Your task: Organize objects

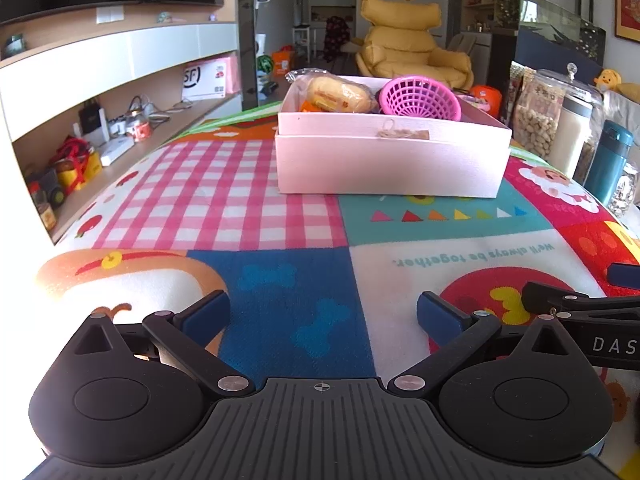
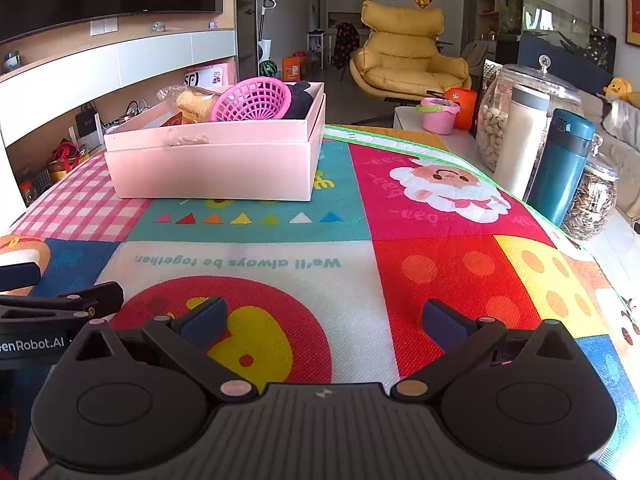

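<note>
A pale pink box (image 1: 392, 156) (image 2: 212, 164) stands on the patchwork cloth (image 1: 280, 216) (image 2: 360, 264) ahead of both grippers. Inside it lie a wrapped bread roll (image 1: 336, 94) (image 2: 196, 104), a pink plastic basket (image 1: 420, 98) (image 2: 252, 100) on its side, and a dark item (image 2: 302, 98) at the far end. My left gripper (image 1: 324, 312) hovers low over the blue patch, open and empty. My right gripper (image 2: 324, 320) sits open over the red circle, also empty. Each gripper shows at the edge of the other's view.
At the right edge stand a glass jar of nuts (image 2: 500, 120), a white flask (image 2: 520, 140), a teal flask (image 2: 560, 168) and a jar of seeds (image 2: 592, 204). A shelf unit (image 1: 100, 132) lines the left. A yellow armchair (image 2: 408, 56) and pink bucket (image 2: 438, 114) sit beyond.
</note>
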Action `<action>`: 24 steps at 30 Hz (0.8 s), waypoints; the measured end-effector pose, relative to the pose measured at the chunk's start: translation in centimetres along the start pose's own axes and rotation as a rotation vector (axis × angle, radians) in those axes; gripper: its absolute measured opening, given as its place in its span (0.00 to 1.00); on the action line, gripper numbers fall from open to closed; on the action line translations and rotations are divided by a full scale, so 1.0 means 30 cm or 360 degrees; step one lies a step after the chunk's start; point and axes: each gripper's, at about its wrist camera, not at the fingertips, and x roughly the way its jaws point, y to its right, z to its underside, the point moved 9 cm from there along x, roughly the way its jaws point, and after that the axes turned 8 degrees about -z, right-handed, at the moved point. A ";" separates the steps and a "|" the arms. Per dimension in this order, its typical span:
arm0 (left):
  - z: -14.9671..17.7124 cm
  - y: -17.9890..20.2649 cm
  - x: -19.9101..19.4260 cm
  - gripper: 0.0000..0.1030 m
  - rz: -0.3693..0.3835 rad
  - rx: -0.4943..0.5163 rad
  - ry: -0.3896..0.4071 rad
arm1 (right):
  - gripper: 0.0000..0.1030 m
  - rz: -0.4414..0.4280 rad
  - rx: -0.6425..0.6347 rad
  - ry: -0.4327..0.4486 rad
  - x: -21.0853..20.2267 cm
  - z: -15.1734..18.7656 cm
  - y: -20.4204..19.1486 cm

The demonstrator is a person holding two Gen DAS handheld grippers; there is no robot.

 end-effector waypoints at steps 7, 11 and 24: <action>0.000 -0.001 -0.001 1.00 0.0002 -0.0003 0.0001 | 1.00 0.0001 0.0003 0.0008 -0.005 0.004 0.003; -0.001 -0.002 -0.001 1.00 0.0004 -0.0004 0.0001 | 1.00 0.0000 0.0004 0.0007 -0.004 0.005 0.001; 0.000 0.005 -0.008 1.00 -0.0022 0.0006 0.0007 | 1.00 -0.0001 0.0005 0.0008 -0.005 0.005 0.001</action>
